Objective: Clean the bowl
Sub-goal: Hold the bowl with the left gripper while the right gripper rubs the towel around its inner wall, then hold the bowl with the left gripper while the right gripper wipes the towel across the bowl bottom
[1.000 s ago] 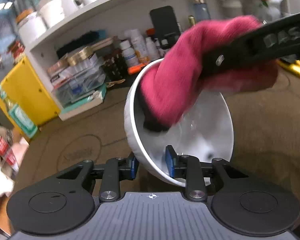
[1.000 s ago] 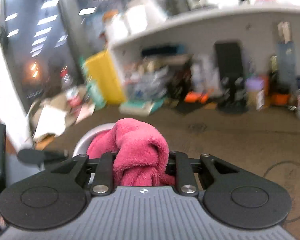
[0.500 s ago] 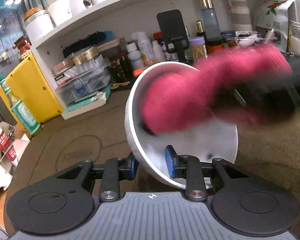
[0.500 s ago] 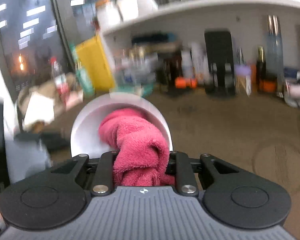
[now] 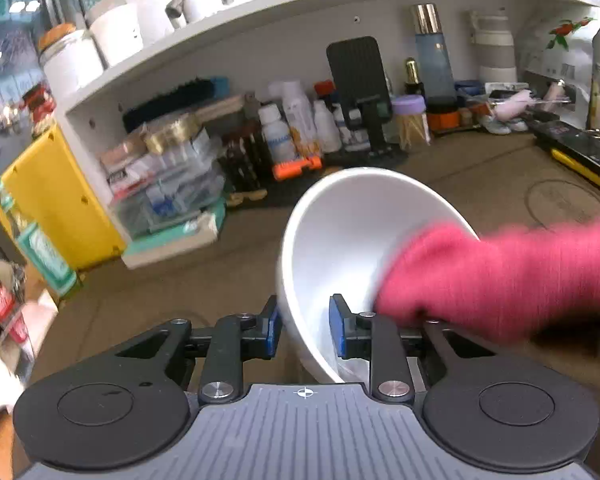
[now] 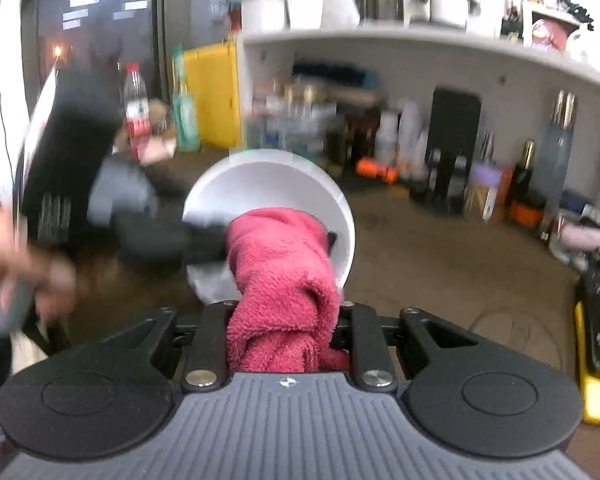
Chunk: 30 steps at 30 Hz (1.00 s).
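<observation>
My left fingers (image 5: 342, 332) pinch the rim of the white bowl (image 5: 340, 224), holding it tilted above the counter (image 5: 220, 264). My right fingers (image 6: 216, 336) clench the red cloth (image 6: 284, 280), whose bunched end presses inside the bowl.

Black tongs (image 5: 303, 326), blue pads (image 5: 335, 330)

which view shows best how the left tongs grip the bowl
The left wrist view: the left tongs clamp the white bowl rim, one blue pad outside the wall, one inside. In the right wrist view the bowl shows, but the red cloth and motion blur hide that grip.
</observation>
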Tool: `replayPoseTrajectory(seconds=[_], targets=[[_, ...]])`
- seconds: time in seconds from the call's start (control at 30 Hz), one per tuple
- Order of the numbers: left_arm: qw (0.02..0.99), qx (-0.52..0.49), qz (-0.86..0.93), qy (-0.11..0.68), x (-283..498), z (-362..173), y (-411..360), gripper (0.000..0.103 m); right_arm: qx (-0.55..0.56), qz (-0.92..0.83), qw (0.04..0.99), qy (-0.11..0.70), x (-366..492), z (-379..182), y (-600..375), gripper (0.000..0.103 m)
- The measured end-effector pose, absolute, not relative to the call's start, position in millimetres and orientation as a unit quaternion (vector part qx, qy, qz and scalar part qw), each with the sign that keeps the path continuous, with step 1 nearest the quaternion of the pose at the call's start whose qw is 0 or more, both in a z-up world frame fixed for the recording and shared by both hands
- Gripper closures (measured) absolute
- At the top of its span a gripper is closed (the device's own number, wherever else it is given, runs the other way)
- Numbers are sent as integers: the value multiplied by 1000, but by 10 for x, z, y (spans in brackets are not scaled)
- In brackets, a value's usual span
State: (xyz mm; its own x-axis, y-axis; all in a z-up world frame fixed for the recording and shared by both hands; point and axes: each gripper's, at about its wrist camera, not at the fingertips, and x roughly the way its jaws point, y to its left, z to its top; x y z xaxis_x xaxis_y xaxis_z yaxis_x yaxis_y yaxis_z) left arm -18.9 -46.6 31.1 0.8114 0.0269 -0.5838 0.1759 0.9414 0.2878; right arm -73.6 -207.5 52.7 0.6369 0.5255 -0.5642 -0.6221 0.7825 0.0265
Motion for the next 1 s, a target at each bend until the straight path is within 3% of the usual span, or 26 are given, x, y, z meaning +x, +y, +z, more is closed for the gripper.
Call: replayPoseTrajectory(seconds=[0.03, 0.2, 0.5, 0.8, 1.0], targets=[[936, 168, -41, 306, -201, 299, -481, 82, -83, 316, 901, 286, -718, 510, -2063, 80], [933, 177, -46, 311, -263, 239, -558, 77, -53, 292, 911, 286, -446, 458, -2024, 80], [931, 126, -41, 340, -529, 116, -427, 76, 13, 352, 911, 214, -425, 836, -2029, 80], [930, 133, -13, 342, -555, 125, -558, 76, -58, 292, 905, 305, -798, 447, -2089, 80], [929, 132, -6, 345, -534, 124, -555, 75, -55, 272, 917, 287, -540, 501, -1914, 80]])
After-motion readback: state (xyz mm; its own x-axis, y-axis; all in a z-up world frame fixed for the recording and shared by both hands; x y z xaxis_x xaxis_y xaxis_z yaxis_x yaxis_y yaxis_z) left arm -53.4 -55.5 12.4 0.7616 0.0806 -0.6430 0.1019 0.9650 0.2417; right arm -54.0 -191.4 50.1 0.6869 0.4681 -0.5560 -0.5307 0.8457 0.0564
